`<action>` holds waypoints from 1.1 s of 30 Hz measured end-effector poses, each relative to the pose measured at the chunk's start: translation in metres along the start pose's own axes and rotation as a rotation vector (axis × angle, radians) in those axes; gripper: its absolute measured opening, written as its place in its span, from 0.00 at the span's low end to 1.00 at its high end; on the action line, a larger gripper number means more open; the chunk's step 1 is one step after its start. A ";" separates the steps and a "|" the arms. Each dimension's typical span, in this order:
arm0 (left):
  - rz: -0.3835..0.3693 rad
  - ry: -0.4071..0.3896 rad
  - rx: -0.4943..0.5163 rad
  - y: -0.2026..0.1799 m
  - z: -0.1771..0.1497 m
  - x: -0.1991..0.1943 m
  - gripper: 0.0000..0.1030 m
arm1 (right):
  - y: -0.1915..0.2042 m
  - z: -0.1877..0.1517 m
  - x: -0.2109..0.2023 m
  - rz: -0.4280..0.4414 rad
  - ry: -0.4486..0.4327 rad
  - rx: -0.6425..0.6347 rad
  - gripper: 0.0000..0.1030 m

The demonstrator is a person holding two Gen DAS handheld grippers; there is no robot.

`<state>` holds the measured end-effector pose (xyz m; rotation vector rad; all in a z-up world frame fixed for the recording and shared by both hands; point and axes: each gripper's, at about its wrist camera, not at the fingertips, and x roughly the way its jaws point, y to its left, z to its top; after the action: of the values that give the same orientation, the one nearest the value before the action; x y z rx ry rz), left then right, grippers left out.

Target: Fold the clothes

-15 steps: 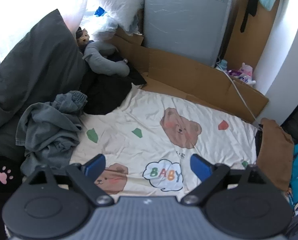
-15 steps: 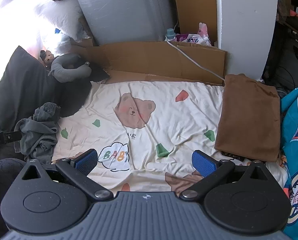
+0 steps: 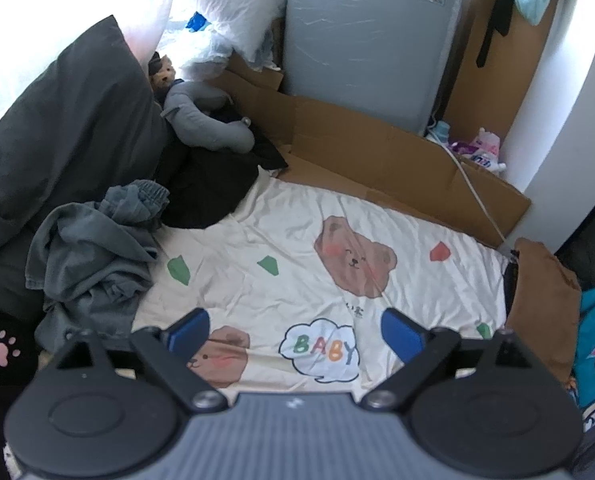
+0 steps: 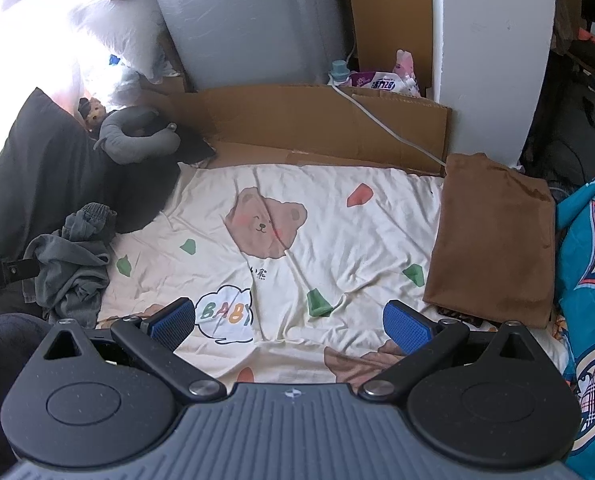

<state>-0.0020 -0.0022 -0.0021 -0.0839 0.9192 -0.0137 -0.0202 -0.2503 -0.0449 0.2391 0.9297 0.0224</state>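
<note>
- The grey clothes point(image 3: 93, 264) lie in a crumpled heap at the left edge of the bed, partly on the sheet point(image 3: 297, 240) and partly against the dark pillow point(image 3: 69, 128); in my right view the same heap point(image 4: 73, 264) sits far left.
- A ribbed cuff or waistband point(image 3: 145, 196) sticks up at the top of the heap.
- A brown folded cloth point(image 4: 493, 240) lies flat at the right edge of the sheet, well apart from the grey heap; in my left view I see only its end point(image 3: 545, 300).
- My left claw point(image 3: 295, 334) hangs over the near part of the sheet with its blue pads point(image 3: 187, 330) spread wide, nothing between them, close beside the heap but not touching it.
- My right claw point(image 4: 291, 326) also stands wide apart and empty, over the "BABY" cloud print point(image 4: 225, 314), with the brown cloth near its right pad point(image 4: 407, 326).
- The sheet is cream, wrinkled, printed with bears and small coloured shapes.
- A black garment point(image 3: 213, 188) lies behind the heap, with a grey neck pillow point(image 3: 205, 120) on top of it and a small plush toy point(image 3: 163, 74) beside that.
- Flattened cardboard point(image 3: 377, 148) lines the far side of the bed, a white cable point(image 3: 477, 196) trailing across it.
- A wrapped grey mattress point(image 3: 361, 40) stands upright behind the cardboard.
- A teal patterned blanket point(image 4: 593, 280) lies at the far right.
</note>
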 end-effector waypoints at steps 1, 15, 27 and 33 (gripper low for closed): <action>-0.002 0.000 -0.001 0.000 0.000 0.000 0.91 | 0.001 0.000 0.000 0.003 -0.001 -0.008 1.00; -0.027 0.004 -0.016 -0.003 0.000 0.000 0.91 | 0.001 0.001 -0.002 0.007 0.000 -0.013 1.00; -0.036 0.011 -0.020 -0.002 0.004 0.000 0.92 | -0.002 0.004 -0.002 0.013 0.003 -0.002 1.00; -0.041 0.015 -0.028 0.000 0.004 0.001 0.92 | -0.001 0.002 -0.002 0.011 0.000 0.002 1.00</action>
<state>0.0020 -0.0020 -0.0007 -0.1287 0.9325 -0.0396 -0.0200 -0.2524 -0.0421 0.2465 0.9281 0.0316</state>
